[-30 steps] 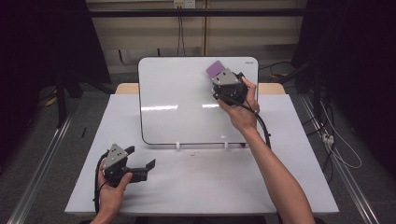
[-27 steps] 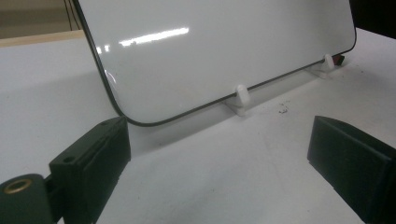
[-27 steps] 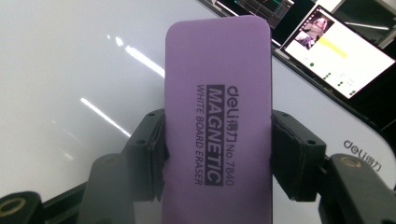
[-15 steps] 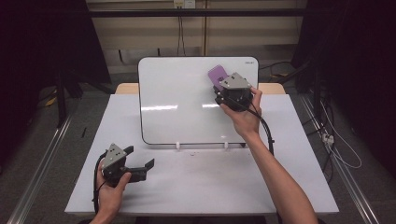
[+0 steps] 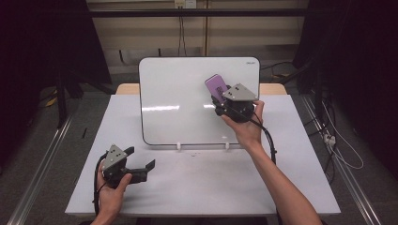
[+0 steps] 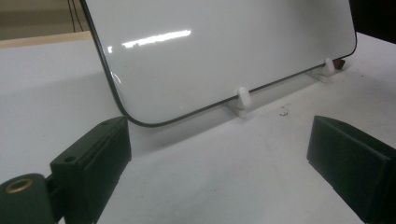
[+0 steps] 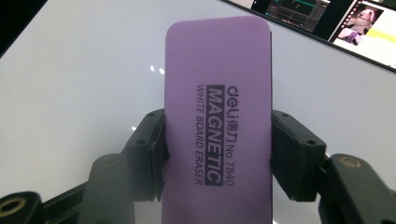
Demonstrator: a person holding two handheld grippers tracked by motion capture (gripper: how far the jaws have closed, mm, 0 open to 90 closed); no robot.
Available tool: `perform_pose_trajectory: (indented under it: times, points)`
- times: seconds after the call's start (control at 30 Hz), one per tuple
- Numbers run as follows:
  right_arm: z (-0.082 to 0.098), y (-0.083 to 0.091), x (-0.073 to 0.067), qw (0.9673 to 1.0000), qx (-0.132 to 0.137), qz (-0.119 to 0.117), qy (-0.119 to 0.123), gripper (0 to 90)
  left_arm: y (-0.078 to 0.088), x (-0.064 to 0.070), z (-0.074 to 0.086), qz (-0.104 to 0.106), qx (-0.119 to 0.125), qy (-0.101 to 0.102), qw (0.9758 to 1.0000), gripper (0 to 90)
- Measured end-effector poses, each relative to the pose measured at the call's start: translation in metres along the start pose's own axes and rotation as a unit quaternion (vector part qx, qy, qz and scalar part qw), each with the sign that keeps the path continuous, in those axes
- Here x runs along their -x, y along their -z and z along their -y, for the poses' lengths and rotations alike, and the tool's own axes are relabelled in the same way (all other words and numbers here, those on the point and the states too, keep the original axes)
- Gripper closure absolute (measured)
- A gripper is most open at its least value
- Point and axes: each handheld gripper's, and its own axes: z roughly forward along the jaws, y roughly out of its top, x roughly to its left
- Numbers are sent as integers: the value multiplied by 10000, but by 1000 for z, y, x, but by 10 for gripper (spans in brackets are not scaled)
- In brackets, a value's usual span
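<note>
A white board [image 5: 187, 101] with a dark rim leans upright on two small white feet at the back of the table. My right gripper [image 5: 220, 97] is shut on a purple magnetic whiteboard eraser [image 5: 216, 86] and holds it against the board's upper right part. Seen from the right gripper view, the eraser [image 7: 217, 126] fills the gap between both jaws, printed side toward the camera, with the glossy board [image 7: 84, 84] behind it. My left gripper [image 5: 141, 168] rests low on the table at the front left, open, nothing between its jaws. The left gripper view faces the board's lower edge [image 6: 219, 60].
The white table [image 5: 211, 183] carries the board; a wooden strip [image 5: 272, 88] runs along its back. Metal rails [image 5: 37, 164] flank the table on the floor. Cables [image 5: 347, 154] lie on the floor at the right. Dark curtains stand on both sides.
My right gripper has slid the purple eraser down and to the left across the board's upper right part. The left gripper has stayed in place.
</note>
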Motion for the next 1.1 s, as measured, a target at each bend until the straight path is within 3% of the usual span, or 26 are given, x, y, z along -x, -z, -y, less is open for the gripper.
perform_pose_trajectory:
  times: [0.03,0.23,0.53,0.63,1.1]
  points:
    - [2,1,-1,10000,18,4,60,413,0,0,0,0,-15,-21,10000,62]
    - [14,5,-7,9996,44,-255,-83,413,-1,0,0,-8,-20,15,10000,63]
    - [26,10,-11,9986,87,-455,-242,413,-1,-1,1,41,-63,24,10000,66]
    - [27,13,-15,9980,143,-548,-282,413,-1,-1,0,18,-18,141,9999,66]
    - [39,16,-32,9945,225,-937,-411,413,-9,11,-22,155,130,-256,9995,54]
